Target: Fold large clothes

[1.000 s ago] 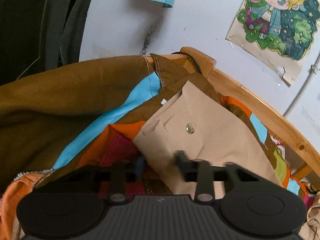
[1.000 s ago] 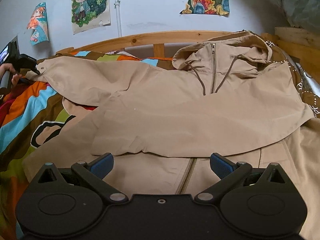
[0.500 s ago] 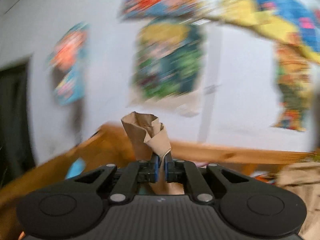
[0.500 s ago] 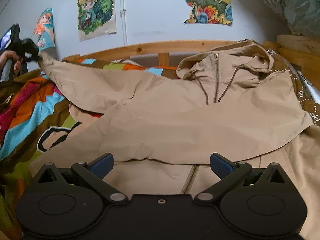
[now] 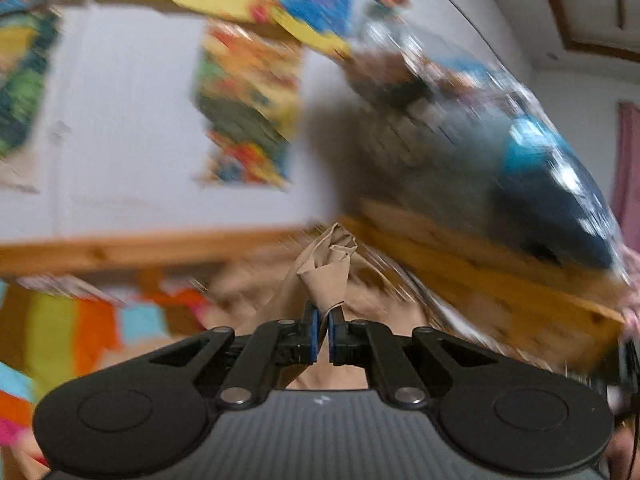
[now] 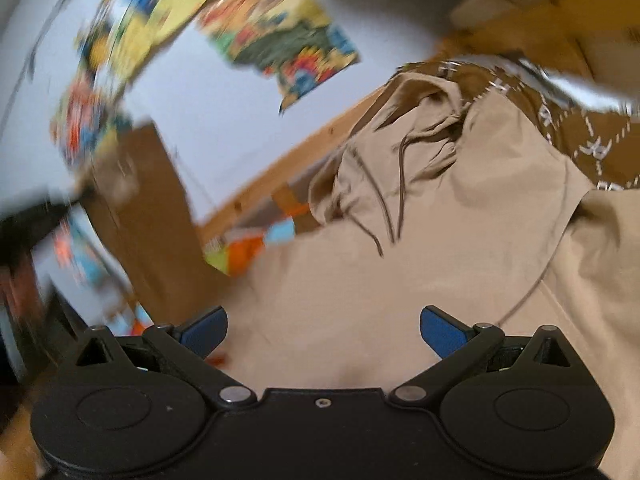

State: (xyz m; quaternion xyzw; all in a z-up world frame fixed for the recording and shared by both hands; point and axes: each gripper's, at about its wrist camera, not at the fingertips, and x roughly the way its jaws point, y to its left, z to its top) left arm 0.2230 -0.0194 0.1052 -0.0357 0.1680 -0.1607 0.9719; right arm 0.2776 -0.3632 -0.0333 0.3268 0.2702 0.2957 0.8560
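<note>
left gripper (image 5: 324, 334) pinching jacket (image 6: 400, 280), bed rail (image 5: 120, 248) beyond

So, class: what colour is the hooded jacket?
Beige jacket, with brown drawcords; clearest in the right wrist view.

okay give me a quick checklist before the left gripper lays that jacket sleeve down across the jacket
1. Left gripper shut on the sleeve: ok, tan fabric bunched between the pads.
2. Right gripper free: ok, jaws wide apart, nothing between them.
3. Jacket body spread flat on the bed: ok in the middle, the rest blurred.
4. Hood and drawstrings out of the fold's way: cannot tell, the hood is rumpled.
5. Where the sleeve will land: cannot tell, left view too blurred.
</note>
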